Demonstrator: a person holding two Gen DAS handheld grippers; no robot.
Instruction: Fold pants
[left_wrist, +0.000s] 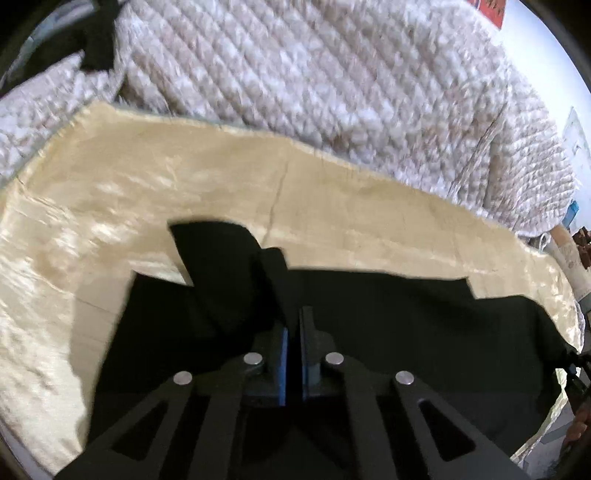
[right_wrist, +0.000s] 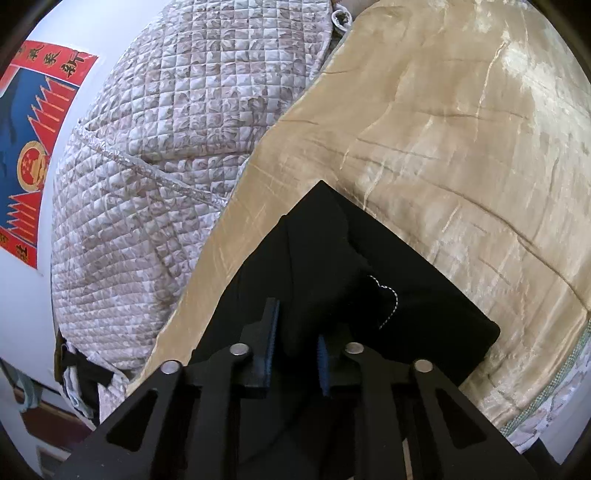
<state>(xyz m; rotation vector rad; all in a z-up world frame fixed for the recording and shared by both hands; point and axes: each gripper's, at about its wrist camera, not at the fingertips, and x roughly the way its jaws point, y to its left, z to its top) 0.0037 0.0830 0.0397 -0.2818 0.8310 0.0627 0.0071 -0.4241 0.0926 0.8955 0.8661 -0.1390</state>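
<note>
The black pants (left_wrist: 388, 317) lie on a shiny beige bedspread (left_wrist: 184, 177). In the left wrist view my left gripper (left_wrist: 293, 325) has its jaws nearly together, pinching a raised fold of the black fabric that stands up just ahead of it. In the right wrist view my right gripper (right_wrist: 295, 332) has its jaws partly closed on a bunched fold of the pants (right_wrist: 369, 280), with the blue pads (right_wrist: 271, 332) pressing the cloth. A folded corner of the pants points away from it, and white stitching shows on the fabric.
A quilted white and brown blanket (left_wrist: 332, 74) is heaped behind the bedspread, also in the right wrist view (right_wrist: 155, 166). A red and blue poster (right_wrist: 33, 147) hangs on the white wall at left. The bedspread's edge (right_wrist: 546, 387) runs at lower right.
</note>
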